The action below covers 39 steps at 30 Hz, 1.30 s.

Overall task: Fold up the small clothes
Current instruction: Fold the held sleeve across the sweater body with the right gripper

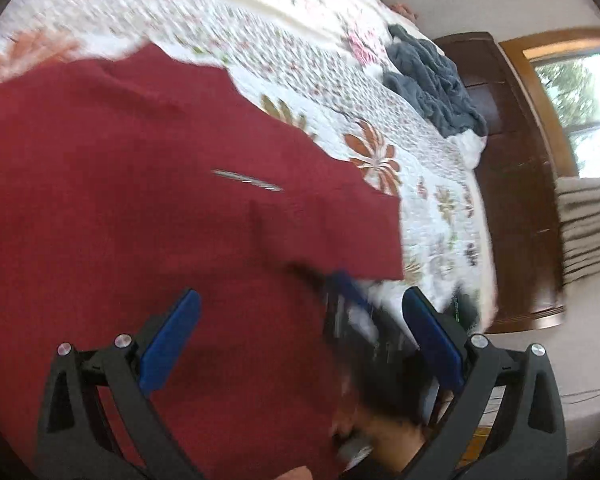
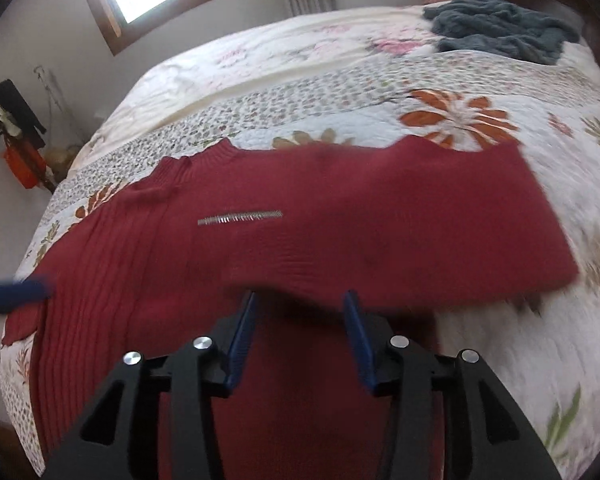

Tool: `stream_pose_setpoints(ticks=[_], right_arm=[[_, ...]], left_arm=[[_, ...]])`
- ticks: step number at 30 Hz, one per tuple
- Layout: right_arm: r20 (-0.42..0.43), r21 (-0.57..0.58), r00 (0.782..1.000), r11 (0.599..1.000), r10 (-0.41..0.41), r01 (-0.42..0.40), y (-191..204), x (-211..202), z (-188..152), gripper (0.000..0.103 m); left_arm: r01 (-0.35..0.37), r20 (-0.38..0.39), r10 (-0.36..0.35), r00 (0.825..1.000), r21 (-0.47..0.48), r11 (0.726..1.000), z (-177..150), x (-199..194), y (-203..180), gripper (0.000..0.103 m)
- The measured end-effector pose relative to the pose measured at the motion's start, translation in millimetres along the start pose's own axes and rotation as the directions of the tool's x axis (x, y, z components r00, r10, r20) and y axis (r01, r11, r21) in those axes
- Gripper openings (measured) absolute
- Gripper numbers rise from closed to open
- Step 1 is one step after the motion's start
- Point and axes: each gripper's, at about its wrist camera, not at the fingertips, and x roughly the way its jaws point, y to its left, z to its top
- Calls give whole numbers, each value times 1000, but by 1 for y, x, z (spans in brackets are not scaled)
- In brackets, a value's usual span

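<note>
Red sweater (image 2: 284,248) spread flat on quilt (image 2: 480,360) for folding — left gripper (image 1: 300,312) wide open, right gripper (image 2: 300,300) part open, both empty.

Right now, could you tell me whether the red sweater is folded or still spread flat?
Partly folded: the red sweater has one flap lying doubled over its body on the quilt, with a raised folded edge just ahead of the open right tool.

We see a matt red knit sweater (image 2: 340,216), ribbed near its collar, lying on a quilted, stitched cotton bedspread (image 2: 420,80). Beyond the sweater lies a fluffy grey-blue blanket (image 2: 500,28). Both grippers (image 2: 300,336) show matt black plastic, blue pads (image 1: 168,336), shiny metal pins.
</note>
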Motion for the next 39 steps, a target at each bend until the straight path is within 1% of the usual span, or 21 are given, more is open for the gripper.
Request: stream_pose_setpoints(ticks=[1, 2, 3, 4, 8, 9, 10, 14, 15, 16, 17, 18, 19, 20, 21, 24, 26, 30, 34, 36, 39], right_arm=[[3, 10, 1000, 1000, 6, -6, -3, -8, -9, 45], [7, 32, 1000, 999, 19, -19, -10, -21, -23, 45], [6, 43, 1000, 999, 27, -28, -12, -27, -30, 46], [4, 53, 999, 998, 38, -38, -15, -35, -39, 46], [3, 89, 999, 995, 50, -50, -25, -64, -73, 46], [4, 108, 999, 993, 52, -53, -29, -70, -78, 46], [5, 130, 999, 990, 54, -55, -34, -74, -83, 47], [20, 201, 998, 977, 66, -69, -49, -86, -89, 47], [24, 213, 997, 974, 70, -73, -51, -88, -89, 47], [30, 219, 997, 973, 73, -77, -52, -90, -89, 47], [36, 225, 997, 971, 75, -82, -53, -93, -89, 47], [39, 230, 996, 969, 79, -86, -52, -95, -90, 47], [43, 237, 996, 967, 84, -91, -53, -97, -90, 47], [46, 246, 995, 964, 90, -99, -53, -99, -91, 47], [45, 253, 994, 962, 96, -105, -53, -100, -93, 47], [33, 254, 994, 961, 104, -109, -48, -102, -98, 47], [29, 246, 993, 962, 111, -114, -43, -104, -100, 47], [26, 233, 993, 965, 119, -122, -35, -107, -102, 47], [28, 233, 991, 964, 128, -131, -28, -111, -103, 47], [27, 228, 990, 963, 138, -140, -22, -112, -104, 47], [17, 219, 989, 965, 147, -147, -15, -110, -104, 47]], left_arm=[[46, -27, -47, 999, -36, 998, 7, 18, 1, 100], [104, -65, -111, 992, -96, 990, 15, 40, 6, 100], [129, -84, -141, 986, -131, 983, 18, 56, 8, 100], [135, -98, -152, 983, -159, 978, 21, 70, 11, 100], [72, -139, -106, 985, -229, 971, 27, 112, 19, 100], [31, -161, -72, 984, -244, 969, 27, 121, 22, 100], [14, -170, -58, 984, -251, 968, 26, 125, 24, 100], [-5, -180, -38, 983, -235, 972, 30, 137, 20, 98], [-10, -182, -34, 983, -233, 972, 32, 138, 19, 96], [-17, -185, -26, 982, -228, 974, 33, 140, 17, 86], [-31, -193, -13, 981, -219, 975, 34, 139, 19, 74], [-61, -210, 17, 977, -208, 976, 35, 139, 21, 48], [-76, -221, 30, 975, -206, 976, 38, 140, 23, 33], [-89, -226, 41, 973, -209, 974, 40, 139, 24, 24], [-90, -229, 41, 973, -208, 974, 41, 138, 26, 11], [-75, -214, 33, 976, -190, 979, 48, 125, 20, 6], [-47, -194, 14, 981, -167, 985, 53, 111, 9, 5], [4, -136, -14, 991, -78, 997, 68, 62, -21, 5], [2, -83, -2, 997, 1, 1000, 86, 5, -35, 5], [-10, -55, 12, 998, 32, 999, 94, -26, -33, 5], [-43, -15, 44, 999, 49, 998, 107, -61, -23, 5]])
